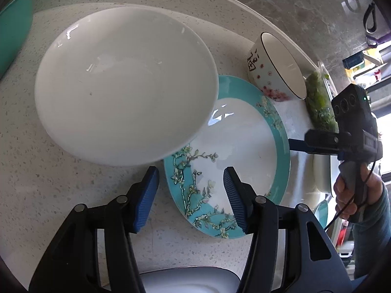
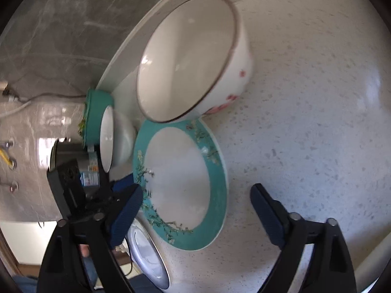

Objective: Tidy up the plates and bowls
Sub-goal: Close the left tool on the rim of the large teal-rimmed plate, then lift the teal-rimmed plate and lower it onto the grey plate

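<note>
A large white bowl (image 1: pixel 124 83) sits on the speckled counter (image 1: pixel 36 183), its rim overlapping a teal-rimmed floral plate (image 1: pixel 242 146). A small bowl with pink flowers (image 1: pixel 273 73) stands beyond the plate. My left gripper (image 1: pixel 190 195) is open and empty, over the plate's near rim. In the right wrist view the plate (image 2: pixel 180 183) lies ahead, the pink-flower bowl (image 2: pixel 195 58) beyond it, the white bowl (image 2: pixel 117 141) to the left. My right gripper (image 2: pixel 195 210) is open and empty, by the plate's near edge. It also shows in the left wrist view (image 1: pixel 295 144), right of the plate.
A teal container (image 1: pixel 12 24) stands at the far left. Chopped greens (image 1: pixel 317 102) lie in a clear box beside the small bowl. Another white plate (image 2: pixel 146 256) sits at the counter's near edge. A grey marbled wall backs the counter.
</note>
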Demonstrator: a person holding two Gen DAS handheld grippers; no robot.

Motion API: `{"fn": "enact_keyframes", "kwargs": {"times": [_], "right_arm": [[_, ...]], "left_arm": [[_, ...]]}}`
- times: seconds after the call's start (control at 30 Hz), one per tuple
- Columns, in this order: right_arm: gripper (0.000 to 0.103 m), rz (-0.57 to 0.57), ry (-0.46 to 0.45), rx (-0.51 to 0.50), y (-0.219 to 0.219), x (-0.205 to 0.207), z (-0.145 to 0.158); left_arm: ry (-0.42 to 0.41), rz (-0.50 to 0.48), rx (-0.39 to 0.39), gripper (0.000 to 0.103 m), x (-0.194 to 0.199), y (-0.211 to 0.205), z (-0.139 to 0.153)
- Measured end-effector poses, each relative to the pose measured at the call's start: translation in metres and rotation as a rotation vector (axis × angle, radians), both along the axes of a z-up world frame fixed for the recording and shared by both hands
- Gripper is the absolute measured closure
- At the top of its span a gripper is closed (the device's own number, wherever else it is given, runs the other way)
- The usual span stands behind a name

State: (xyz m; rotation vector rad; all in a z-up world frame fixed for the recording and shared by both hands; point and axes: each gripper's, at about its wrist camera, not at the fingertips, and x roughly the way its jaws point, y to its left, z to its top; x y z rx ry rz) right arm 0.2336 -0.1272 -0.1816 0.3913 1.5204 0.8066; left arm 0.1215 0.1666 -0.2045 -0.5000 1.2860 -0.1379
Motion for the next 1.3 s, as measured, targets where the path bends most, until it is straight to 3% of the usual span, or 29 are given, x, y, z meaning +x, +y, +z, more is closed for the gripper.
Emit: {"fn": "enact_keyframes", "kwargs": {"times": [0.1, 0.17, 0.23, 0.27, 0.47, 0.73, 0.8, 0.93, 1.3], "right_arm": [[0.012, -0.02, 0.021, 0.026, -0.005, 0.001, -0.003], [0.031, -0.046, 0.044, 0.023, -0.011, 0.003, -0.006], [0.088, -0.052, 0.056, -0.024, -0.014, 0.002, -0.012], [0.092, -0.043, 0.058, -0.058, -0.015, 0.001, -0.016], [0.092, -0.05, 0.08, -0.016, -0.021, -0.004, -0.02], [0.084, -0.039, 0.093, -0.013, -0.019, 0.001, -0.019], [0.085, -0.025, 0.075, -0.03, -0.017, -0.001, -0.017], [0.087, 0.0, 0.01, -0.1, -0.009, -0.006, -0.009], [0.087, -0.013, -0.013, -0.127, -0.01, -0.012, -0.005]], "left_arm": [[0.0, 0.0, -0.007, 0.05, 0.0, 0.001, 0.0], [0.0, 0.0, -0.004, 0.05, 0.001, 0.001, 0.0], [0.0, 0.0, 0.003, 0.05, 0.002, 0.0, 0.001], [-0.001, -0.001, 0.007, 0.05, 0.002, -0.001, 0.001], [-0.008, -0.015, 0.005, 0.052, 0.002, -0.001, 0.002], [0.003, -0.041, 0.037, 0.081, 0.004, 0.005, -0.002], [0.006, -0.055, 0.074, 0.087, 0.005, 0.005, -0.002], [0.005, -0.064, 0.103, 0.087, 0.005, 0.002, 0.001], [0.007, -0.072, 0.114, 0.087, 0.001, -0.008, 0.005]]}}
